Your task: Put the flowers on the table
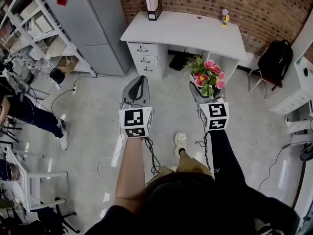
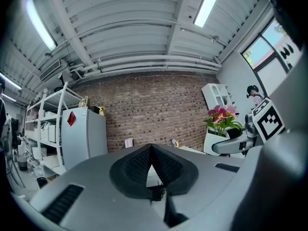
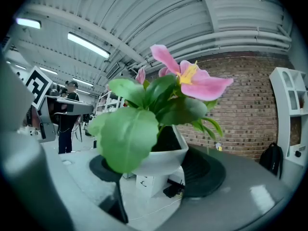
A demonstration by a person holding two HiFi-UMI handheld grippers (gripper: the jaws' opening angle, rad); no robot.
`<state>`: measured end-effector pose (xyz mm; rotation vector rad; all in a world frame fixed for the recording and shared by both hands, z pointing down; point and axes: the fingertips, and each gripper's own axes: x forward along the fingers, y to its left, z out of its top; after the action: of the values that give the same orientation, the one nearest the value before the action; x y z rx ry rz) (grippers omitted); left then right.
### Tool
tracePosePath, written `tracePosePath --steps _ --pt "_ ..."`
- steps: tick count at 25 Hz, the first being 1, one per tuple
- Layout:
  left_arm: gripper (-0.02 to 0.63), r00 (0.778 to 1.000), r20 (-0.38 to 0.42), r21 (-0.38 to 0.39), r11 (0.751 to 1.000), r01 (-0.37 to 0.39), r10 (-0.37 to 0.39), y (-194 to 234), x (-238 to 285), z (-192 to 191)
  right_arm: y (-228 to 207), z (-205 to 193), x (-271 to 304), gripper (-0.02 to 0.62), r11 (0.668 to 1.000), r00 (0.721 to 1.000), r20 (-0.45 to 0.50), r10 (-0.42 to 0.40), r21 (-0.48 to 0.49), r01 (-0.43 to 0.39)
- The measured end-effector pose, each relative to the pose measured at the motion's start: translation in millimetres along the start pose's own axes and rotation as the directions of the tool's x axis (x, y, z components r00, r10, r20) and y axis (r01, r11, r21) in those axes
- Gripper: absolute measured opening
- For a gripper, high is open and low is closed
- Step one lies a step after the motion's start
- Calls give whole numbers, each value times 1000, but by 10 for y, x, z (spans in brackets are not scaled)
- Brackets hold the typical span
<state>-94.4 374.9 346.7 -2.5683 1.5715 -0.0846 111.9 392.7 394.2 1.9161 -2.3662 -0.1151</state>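
Observation:
A white pot of pink flowers (image 1: 207, 78) with green leaves is held up in the air by my right gripper (image 1: 203, 93), short of the white desk (image 1: 186, 31). In the right gripper view the pot (image 3: 161, 155) sits between the two dark pads, with the pink bloom (image 3: 192, 81) and leaves above it. My left gripper (image 1: 136, 89) hangs level beside it to the left. Its jaws meet at the tips (image 2: 150, 148) with nothing between them. The left gripper view shows the flowers (image 2: 222, 117) at the right.
The desk has drawers (image 1: 145, 58) on its left and a file holder (image 1: 153, 5) and a small yellow figure (image 1: 225, 18) on top. A grey cabinet (image 1: 93, 23), shelving (image 1: 34, 28), a black backpack (image 1: 275, 58) and floor cables (image 1: 98, 102) surround it. A person (image 1: 24, 111) stands at left.

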Motion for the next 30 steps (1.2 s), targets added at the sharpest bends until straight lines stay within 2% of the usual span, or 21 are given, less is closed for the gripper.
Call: tracePosePath --steps 9,19,30 --pt "8 1000 -20 6 1000 -14 14 257 1146 -151 -560 -84 1181 337 999 1000 6 21 33 -21" --pt "9 999 -22 -9 999 -44 44 521 2461 -157 -1345 45 2422 337 999 999 32 33 32 -34" --pt "9 998 -39 -2 999 -51 51 745 3183 -272 -1547 -86 3159 337 998 998 24 58 37 -58"
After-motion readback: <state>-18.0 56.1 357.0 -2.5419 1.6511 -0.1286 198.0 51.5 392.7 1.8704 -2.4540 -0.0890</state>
